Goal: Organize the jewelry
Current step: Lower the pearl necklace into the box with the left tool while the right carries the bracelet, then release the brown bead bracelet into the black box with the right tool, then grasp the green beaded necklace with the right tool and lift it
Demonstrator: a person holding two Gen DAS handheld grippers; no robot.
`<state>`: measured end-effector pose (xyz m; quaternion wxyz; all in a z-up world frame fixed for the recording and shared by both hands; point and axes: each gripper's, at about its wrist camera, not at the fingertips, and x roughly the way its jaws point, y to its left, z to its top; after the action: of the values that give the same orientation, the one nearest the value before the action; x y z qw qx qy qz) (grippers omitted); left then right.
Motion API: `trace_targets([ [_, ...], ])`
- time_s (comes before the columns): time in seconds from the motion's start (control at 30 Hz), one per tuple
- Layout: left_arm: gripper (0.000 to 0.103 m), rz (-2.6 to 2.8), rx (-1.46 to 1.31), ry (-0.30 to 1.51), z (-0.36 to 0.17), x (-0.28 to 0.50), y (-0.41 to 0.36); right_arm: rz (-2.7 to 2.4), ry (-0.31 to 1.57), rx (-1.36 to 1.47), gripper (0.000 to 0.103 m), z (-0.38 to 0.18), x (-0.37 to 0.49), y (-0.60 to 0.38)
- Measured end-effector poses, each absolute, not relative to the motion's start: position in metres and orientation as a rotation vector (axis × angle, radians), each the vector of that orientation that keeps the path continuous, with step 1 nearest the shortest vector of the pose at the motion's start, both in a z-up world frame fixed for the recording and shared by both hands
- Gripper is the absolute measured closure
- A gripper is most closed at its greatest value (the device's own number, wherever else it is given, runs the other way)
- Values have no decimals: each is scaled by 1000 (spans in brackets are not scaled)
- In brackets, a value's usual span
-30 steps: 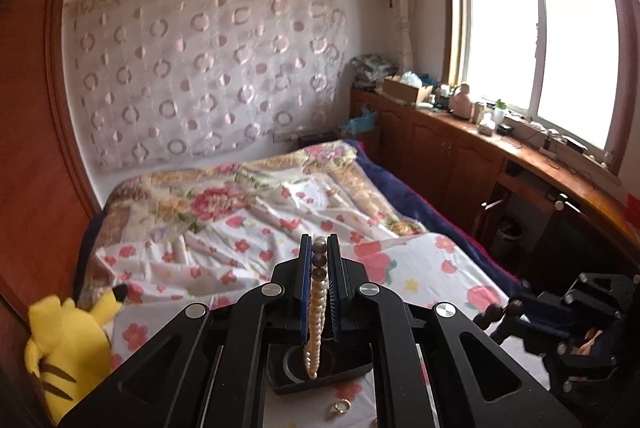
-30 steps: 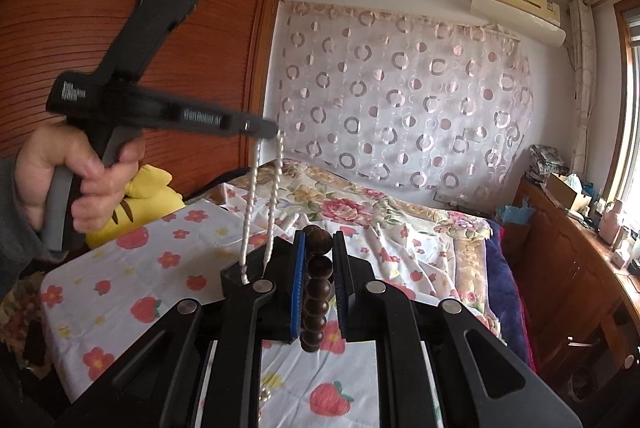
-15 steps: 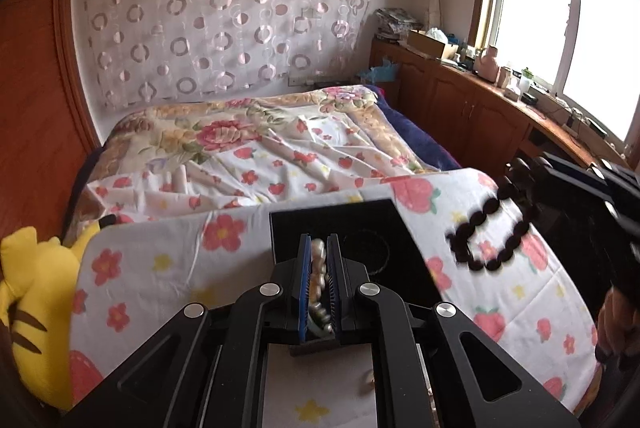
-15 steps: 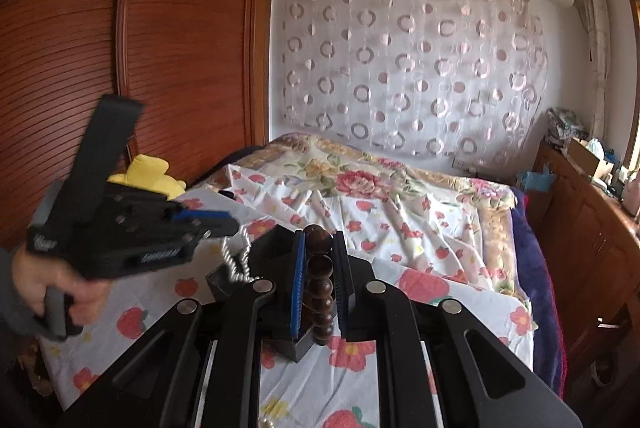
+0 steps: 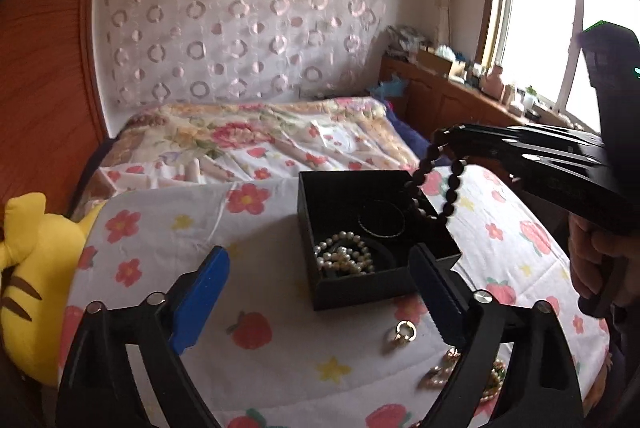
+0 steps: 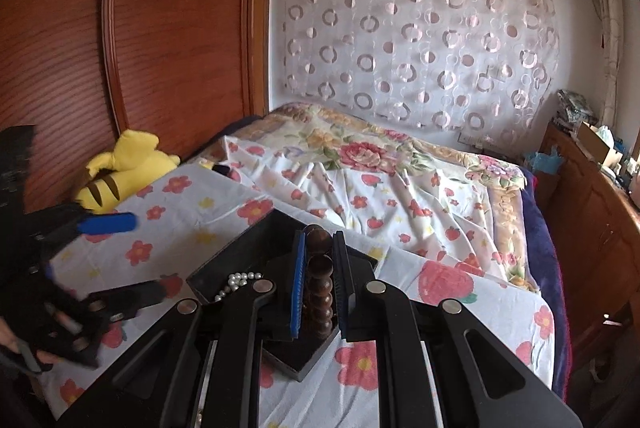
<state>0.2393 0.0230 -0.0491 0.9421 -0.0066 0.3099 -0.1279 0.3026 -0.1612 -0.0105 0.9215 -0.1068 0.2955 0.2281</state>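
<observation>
Fingers of the left hand-held gripper (image 5: pixel 318 288) stand spread wide, gripping nothing, just before the open black square box (image 5: pixel 436 252). The white pearl strand (image 5: pixel 346 258) lies coiled inside that box. The right hand-held gripper (image 6: pixel 318 274) clamps a dark brown wooden bead bracelet (image 6: pixel 318 280), dangling over the box on the flower-printed surface (image 5: pixel 180 228).

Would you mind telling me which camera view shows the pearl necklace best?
The left wrist view: the pearl necklace lies fully visible, coiled inside the black box. The right wrist view shows only a few pearls peeking out behind the right gripper.
</observation>
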Motion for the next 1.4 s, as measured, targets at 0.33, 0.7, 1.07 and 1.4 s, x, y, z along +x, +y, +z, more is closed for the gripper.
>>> trace_targets([
  [0.33, 7, -195, -9, 663, -75, 219, 48, 453, 655, -257, 88, -29, 309, -139],
  [0.7, 7, -203, -16, 681, -81, 199, 50, 446, 708, -249, 87, -44, 310, -138],
  [1.07, 7, -240, -3, 666, -79, 170, 38, 492, 664, -280, 66, -34, 257, -157],
  [1.4, 7, -278, -3, 675, -83, 141, 26, 552, 759, -292, 69, -75, 192, -182],
])
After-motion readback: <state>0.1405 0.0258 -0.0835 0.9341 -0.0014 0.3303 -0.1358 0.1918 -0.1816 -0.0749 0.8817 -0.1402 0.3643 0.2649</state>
